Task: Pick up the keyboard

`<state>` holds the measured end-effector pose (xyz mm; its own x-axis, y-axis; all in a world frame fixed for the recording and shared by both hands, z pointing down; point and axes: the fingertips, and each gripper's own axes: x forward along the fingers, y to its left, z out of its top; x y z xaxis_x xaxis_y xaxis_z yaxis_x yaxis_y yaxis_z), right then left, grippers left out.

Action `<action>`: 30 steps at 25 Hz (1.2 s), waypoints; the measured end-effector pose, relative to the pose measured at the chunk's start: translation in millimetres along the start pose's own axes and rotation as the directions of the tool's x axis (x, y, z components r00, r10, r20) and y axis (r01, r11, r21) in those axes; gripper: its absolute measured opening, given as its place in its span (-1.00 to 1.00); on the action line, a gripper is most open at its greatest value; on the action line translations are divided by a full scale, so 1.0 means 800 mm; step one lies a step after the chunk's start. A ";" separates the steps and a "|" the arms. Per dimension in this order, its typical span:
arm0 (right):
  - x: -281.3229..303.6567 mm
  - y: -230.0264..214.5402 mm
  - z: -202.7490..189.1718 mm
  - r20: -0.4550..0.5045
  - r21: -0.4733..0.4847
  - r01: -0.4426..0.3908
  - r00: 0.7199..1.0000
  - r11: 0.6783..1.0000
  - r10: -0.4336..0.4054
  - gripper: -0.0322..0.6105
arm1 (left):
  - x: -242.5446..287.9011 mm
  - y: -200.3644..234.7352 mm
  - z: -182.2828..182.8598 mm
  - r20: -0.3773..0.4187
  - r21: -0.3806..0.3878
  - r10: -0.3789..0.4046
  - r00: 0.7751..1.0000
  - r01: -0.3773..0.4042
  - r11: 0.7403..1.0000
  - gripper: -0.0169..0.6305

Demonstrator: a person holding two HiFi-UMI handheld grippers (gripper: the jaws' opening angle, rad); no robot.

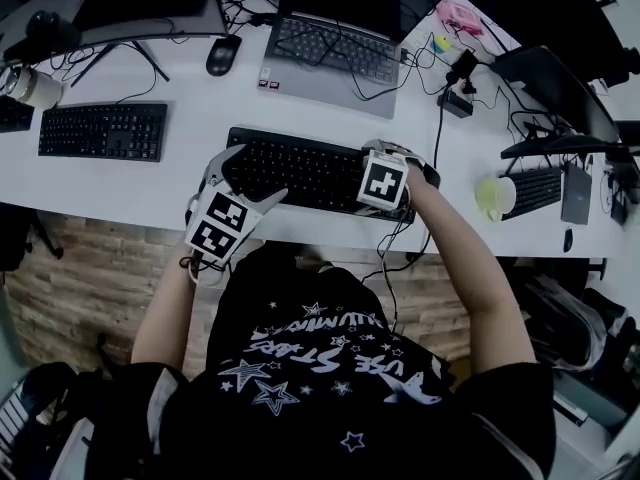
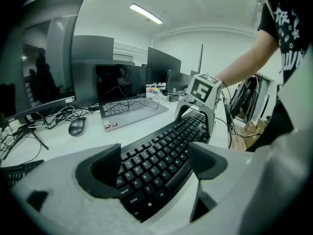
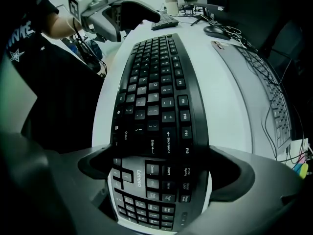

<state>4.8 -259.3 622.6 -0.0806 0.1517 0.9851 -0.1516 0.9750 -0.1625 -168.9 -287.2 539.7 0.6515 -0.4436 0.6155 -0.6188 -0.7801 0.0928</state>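
A black Lenovo keyboard (image 1: 300, 168) lies flat on the white desk (image 1: 120, 193), close to its front edge. My left gripper (image 1: 243, 180) is at the keyboard's left end, jaws open. In the left gripper view (image 2: 156, 163) that end of the keyboard (image 2: 161, 153) sits between the pads, with a gap on the right side. My right gripper (image 1: 395, 183) points straight down over the right end. In the right gripper view (image 3: 159, 173) its jaws stand wide and straddle the keyboard (image 3: 154, 82) by the navigation keys, pads right at its edges.
A laptop (image 1: 335, 43) and a mouse (image 1: 222, 55) lie behind the keyboard. A second black keyboard (image 1: 103, 131) is at the left, and a green cup (image 1: 493, 196) at the right. Cables trail from the desk's right side, and monitors line the back.
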 end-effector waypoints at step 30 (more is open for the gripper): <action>-0.049 0.032 0.005 0.131 -0.060 0.534 0.842 0.843 -0.524 0.88 | 0.054 -0.079 0.054 -0.318 0.494 -0.026 0.948 0.189 0.849 0.37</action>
<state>-0.2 -240.5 579.7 -0.1174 -0.4046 0.9069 -0.1117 0.9128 0.3928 -83.0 -275.7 526.6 0.4940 -0.2599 0.8297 -0.1853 -0.9638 -0.1916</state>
